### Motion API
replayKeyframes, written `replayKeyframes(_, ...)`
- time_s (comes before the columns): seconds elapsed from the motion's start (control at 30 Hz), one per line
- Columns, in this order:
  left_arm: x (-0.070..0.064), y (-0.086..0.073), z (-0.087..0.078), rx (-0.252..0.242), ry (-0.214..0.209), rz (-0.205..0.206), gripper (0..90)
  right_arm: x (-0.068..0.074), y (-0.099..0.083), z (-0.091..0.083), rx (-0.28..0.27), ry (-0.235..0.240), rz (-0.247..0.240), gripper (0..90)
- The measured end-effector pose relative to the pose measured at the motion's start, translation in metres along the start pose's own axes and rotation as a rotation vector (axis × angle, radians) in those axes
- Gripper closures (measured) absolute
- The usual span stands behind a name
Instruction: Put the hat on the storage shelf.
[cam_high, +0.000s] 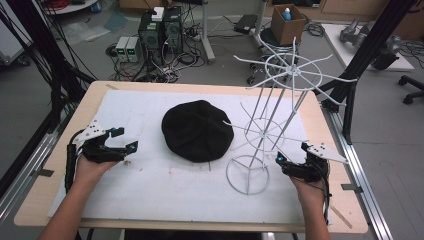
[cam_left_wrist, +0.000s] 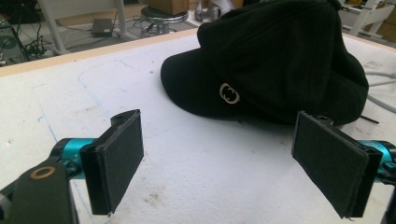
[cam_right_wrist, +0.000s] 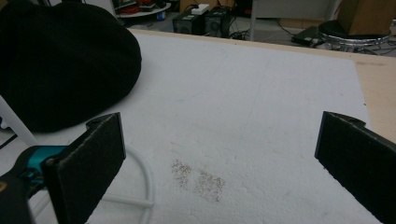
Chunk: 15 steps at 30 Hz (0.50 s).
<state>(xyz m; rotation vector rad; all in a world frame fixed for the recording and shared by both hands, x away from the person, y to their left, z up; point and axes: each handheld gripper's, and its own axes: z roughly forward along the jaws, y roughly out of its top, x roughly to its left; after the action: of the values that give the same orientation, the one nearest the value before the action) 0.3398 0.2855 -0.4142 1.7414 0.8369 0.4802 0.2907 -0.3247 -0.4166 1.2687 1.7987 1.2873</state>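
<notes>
Black fabric identifies the cap (cam_high: 197, 131), which lies flat at the middle of the table (cam_high: 55, 165) beside the white wire rack (cam_high: 280, 100), untouched. You hold the left gripper (cam_high: 120, 141) and right gripper (cam_high: 281, 161) with fingers wide apart and empty, so the approach step is in hand. Next, bring the left fingers (cam_left_wrist: 116, 161) onto the cap's brim and close firmly before lifting toward the rack.

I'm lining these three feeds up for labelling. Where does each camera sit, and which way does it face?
High view: above the person's side, looking forward and down on the table; both forearms, left gripper and right gripper show, with the white wire rack.
Left gripper view: rides the left gripper, facing the black cap; jaws wide apart.
Right gripper view: rides the right gripper, facing the white mat; jaws apart.
Shared: all three show the cap.
</notes>
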Motion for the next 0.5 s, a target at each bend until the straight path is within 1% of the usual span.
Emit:
replayKeyframes(0.1,-0.0005,-0.0004,-0.0004,0.010,0.000,0.004,17.0,-0.0002,-0.0004,0.0004,0.007,0.000,0.013,0.8)
replayKeyframes(0.17,-0.0009,-0.0004,-0.0009,0.015,0.002,0.007,17.0,0.0009,-0.0004,0.0007,0.011,-0.004,-0.001,0.8)
replayKeyframes(0.27,-0.0028,0.0007,-0.0021,0.003,0.001,0.006,17.0,0.0021,0.0002,-0.0004,0.002,-0.005,-0.005,0.8)
replayKeyframes(0.4,-0.0028,0.0013,-0.0027,-0.004,-0.006,0.004,17.0,0.0021,0.0012,-0.0029,-0.013,-0.006,0.002,0.8)
replayKeyframes(0.5,-0.0018,0.0009,-0.0027,0.000,-0.002,-0.002,17.0,0.0011,0.0006,-0.0022,-0.001,-0.013,0.002,0.8)
